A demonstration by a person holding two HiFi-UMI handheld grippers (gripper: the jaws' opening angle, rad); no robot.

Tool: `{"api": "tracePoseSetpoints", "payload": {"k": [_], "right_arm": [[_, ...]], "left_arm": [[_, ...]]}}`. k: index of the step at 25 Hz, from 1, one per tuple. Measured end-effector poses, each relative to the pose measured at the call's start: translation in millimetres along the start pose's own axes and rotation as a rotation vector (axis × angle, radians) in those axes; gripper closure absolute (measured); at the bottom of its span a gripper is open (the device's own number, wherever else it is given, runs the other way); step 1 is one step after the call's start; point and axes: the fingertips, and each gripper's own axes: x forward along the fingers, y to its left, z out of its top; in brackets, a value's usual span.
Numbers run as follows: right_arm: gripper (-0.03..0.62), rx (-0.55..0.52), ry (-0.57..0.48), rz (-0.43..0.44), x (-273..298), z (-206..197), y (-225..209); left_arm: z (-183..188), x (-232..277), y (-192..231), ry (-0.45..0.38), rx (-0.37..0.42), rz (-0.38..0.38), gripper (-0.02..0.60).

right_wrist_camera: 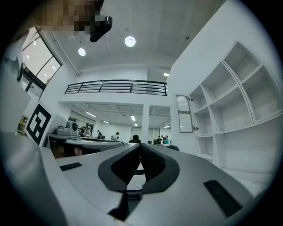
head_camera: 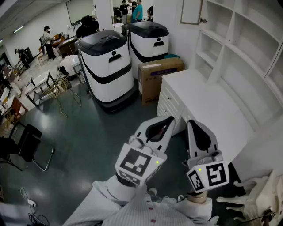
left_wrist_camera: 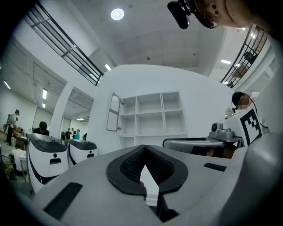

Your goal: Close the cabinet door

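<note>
Both grippers are held low in front of the person, about level, side by side and pointing toward the white counter (head_camera: 212, 106). Left gripper (head_camera: 170, 118): jaws closed tip to tip, nothing in them. Right gripper (head_camera: 191, 122): jaws fully closed, also holding nothing. Neither touches anything, and both are well apart from the door (head_camera: 191, 11).

The door is a framed panel with a small knob, swung open at the upper left end of the white shelf unit (head_camera: 247, 39), past the far end of the counter. The shelf unit stands on the counter against a white wall and has open compartments. The counter top is white, with drawers (head_camera: 170, 100) in its front.

The floor (head_camera: 84, 137) is dark and glossy. A cardboard box (head_camera: 159, 76) sits on it just beside the counter end. Next to that are a white-and-black machine (head_camera: 108, 66) and a second machine (head_camera: 146, 39) behind it. Further left are a wire frame (head_camera: 56, 87) and a black chair (head_camera: 24, 143).

People (head_camera: 132, 9) stand far back in a big open hall. A railed balcony (right_wrist_camera: 116, 87) runs above, with round ceiling lights.
</note>
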Motion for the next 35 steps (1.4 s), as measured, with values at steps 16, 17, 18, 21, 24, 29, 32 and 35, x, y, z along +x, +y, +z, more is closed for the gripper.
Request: {"api": "tracePoseSetpoints", "payload": {"k": [16, 17, 18, 21, 24, 29, 32, 35], "right_arm": [[0.58, 0.018, -0.006, -0.02, -36.1, -7.9, -12.6], [0.58, 0.021, -0.007, -0.024, -39.3, -8.3, -14.5], [0.58, 0.024, -0.006, -0.027, -41.9, -9.1, -16.5], [0.58, 0.034, 0.0, -0.033, -45.9, -12.5, -22.0], [0.58, 0.036, 0.006, -0.032, -44.4, -16.0, -26.0], [0.58, 0.032, 0.021, -0.035, -24.0, -27.1, -34.7], [0.58, 0.029, 0.024, -0.033, 1.8, -32.3, -39.0], [0.58, 0.027, 0.032, -0.038, 33.6, -38.5, -47.5]], "left_arm": [[-9.9, 2.5, -31.4, 0.018, -0.01, 0.002, 0.572], [-10.4, 2.7, -34.8, 0.018, -0.011, 0.0, 0.571], [-12.2, 3.1, -38.2, 0.023, -0.01, -0.004, 0.572], [-17.1, 6.2, -44.5, 0.039, -0.014, -0.012, 0.571], [-17.6, 12.3, -43.9, 0.036, -0.021, -0.011, 0.572], [-26.5, 28.2, -31.8, 0.036, -0.016, -0.027, 0.572], [-29.5, 43.7, -10.1, 0.025, -0.025, -0.033, 0.572], [-28.0, 64.8, 17.7, 0.007, -0.025, -0.045, 0.571]]}}
